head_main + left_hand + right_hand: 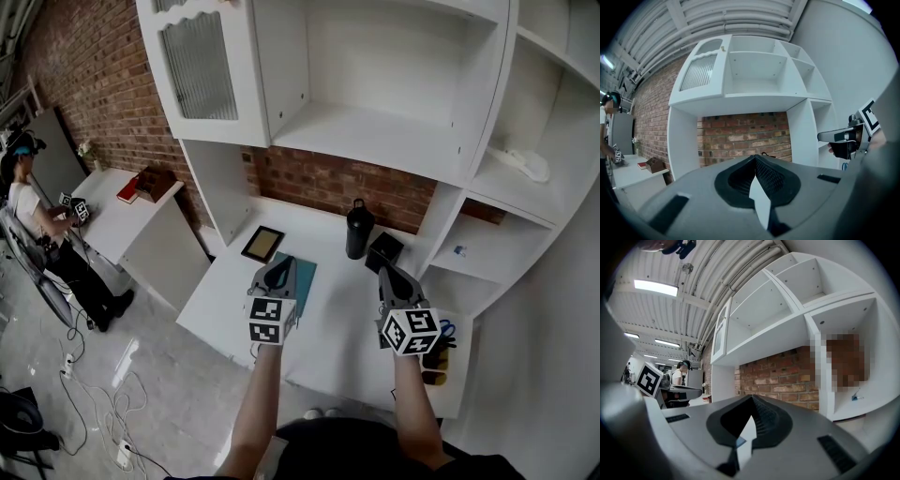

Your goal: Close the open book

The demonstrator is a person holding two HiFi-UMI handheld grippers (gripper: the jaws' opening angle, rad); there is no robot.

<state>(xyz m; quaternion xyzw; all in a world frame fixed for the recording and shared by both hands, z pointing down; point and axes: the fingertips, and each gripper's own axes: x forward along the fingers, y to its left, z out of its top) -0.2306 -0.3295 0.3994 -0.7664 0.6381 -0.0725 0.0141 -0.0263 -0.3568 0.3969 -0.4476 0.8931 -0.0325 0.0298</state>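
Observation:
A teal book (307, 277) lies flat on the white desk (337, 323), below the left gripper, which hides its left part; I cannot tell whether it lies open. My left gripper (284, 263) hovers level above it, jaws shut with nothing between them (755, 157). My right gripper (382, 270) hangs level to the right, over bare desk, jaws also shut and empty (751, 398). Each gripper shows at the edge of the other's view: the right gripper (843, 136), the left gripper (678, 393).
A framed picture (262, 243) lies at the desk's back left. A black bottle (359, 228) and a black box (384, 250) stand by the brick wall. Scissors (446, 328) lie at the right. White shelves (375, 131) rise above. A person (28, 211) stands at another table far left.

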